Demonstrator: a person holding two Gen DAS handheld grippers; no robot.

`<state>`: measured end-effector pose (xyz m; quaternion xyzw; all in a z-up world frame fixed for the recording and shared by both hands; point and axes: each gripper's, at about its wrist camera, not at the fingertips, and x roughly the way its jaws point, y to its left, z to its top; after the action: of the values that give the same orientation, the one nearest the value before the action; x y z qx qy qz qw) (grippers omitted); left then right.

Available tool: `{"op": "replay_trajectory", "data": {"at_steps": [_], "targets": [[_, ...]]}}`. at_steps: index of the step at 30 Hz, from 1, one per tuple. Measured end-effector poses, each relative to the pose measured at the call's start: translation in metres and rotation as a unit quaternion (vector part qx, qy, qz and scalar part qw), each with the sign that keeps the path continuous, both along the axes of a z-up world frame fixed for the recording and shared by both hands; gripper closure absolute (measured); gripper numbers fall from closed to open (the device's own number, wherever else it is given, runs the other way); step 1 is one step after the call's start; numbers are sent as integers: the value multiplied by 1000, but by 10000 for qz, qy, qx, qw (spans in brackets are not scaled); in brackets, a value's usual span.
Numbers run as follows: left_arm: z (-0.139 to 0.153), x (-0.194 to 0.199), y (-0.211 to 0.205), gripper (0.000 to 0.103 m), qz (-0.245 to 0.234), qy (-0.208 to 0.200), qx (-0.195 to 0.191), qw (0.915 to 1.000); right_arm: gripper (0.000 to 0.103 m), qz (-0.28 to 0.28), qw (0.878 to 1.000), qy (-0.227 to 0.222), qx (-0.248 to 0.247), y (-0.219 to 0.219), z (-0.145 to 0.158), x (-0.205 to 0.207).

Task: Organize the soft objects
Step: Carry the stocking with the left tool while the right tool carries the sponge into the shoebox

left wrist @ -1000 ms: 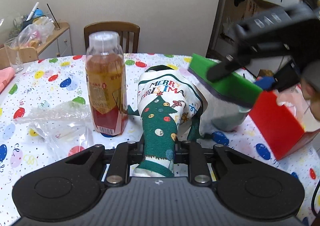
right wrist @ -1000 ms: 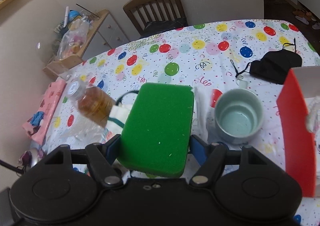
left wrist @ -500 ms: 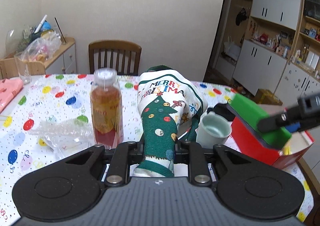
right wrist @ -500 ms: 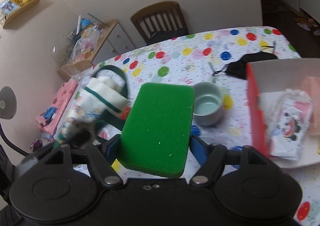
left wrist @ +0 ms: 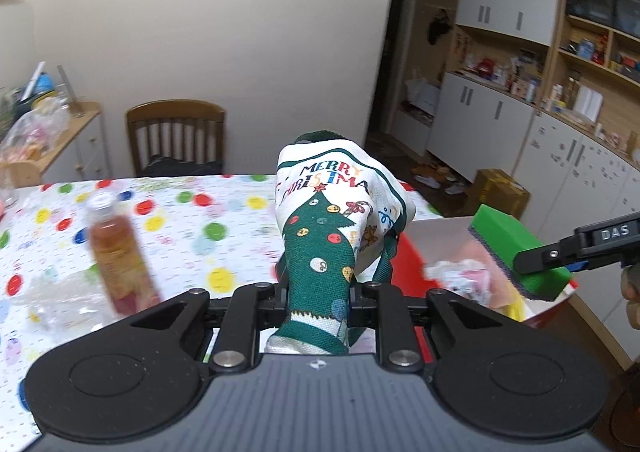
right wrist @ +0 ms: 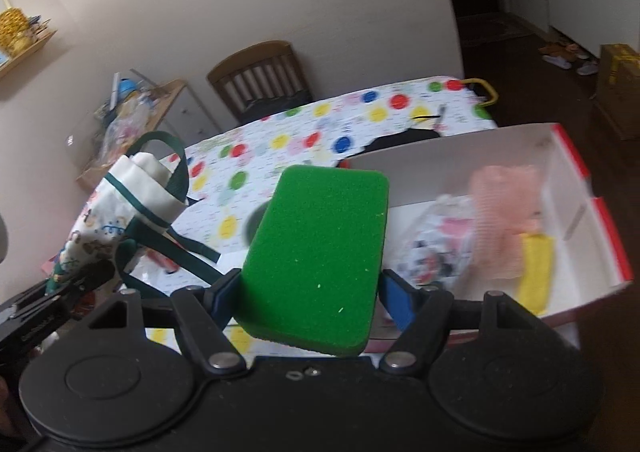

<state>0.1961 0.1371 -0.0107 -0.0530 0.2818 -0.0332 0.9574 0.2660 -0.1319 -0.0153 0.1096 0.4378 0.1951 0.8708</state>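
Green foam fills the middle of the right wrist view: a sponge (right wrist: pixel 320 264) clamped between the two fingers of the right gripper (right wrist: pixel 310 294), its broad face turned up and its far end reaching out ahead of the fingers. Just beyond and to the right of that gripper sits a red box (right wrist: pixel 600 236) with white inner walls, holding a pink cloth (right wrist: pixel 504 212), a yellow cloth (right wrist: pixel 536 268) and a printed packet (right wrist: pixel 436 248). In the left wrist view the sponge (left wrist: pixel 516 248) hangs over the near rim of this box (left wrist: pixel 408 264).

The left gripper (left wrist: pixel 318 298) is clamped on a Christmas bag (left wrist: pixel 328 236), white cloth printed with a green tree and the words MERRY CHRISTMAS, with dark green straps. The bag stands up and forward from between the fingers, lifted above the table (left wrist: pixel 224 212), which has a dotted cover. From the right gripper the bag (right wrist: pixel 120 212) appears off to the left, beside the sponge and apart from it.

Left of the left gripper a bottle (left wrist: pixel 116 252) of amber drink stands on the table, blurred, with crumpled clear plastic (left wrist: pixel 60 296) next to it. A wooden chair (left wrist: pixel 176 136) stands at the far side.
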Motion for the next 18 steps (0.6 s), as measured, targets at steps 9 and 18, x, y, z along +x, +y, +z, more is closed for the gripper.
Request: {"op": "replay_trajectory", "data": {"at_steps": [9,18], "targets": [[4,29,-93,83,-603,56,82,9981,31,-312,9995,-15,-50,-68,-8,9],[13,56,-182,83,-1170,-65,211,9929,31,-557,9982,-5,-237,-119,-21,28]]}}
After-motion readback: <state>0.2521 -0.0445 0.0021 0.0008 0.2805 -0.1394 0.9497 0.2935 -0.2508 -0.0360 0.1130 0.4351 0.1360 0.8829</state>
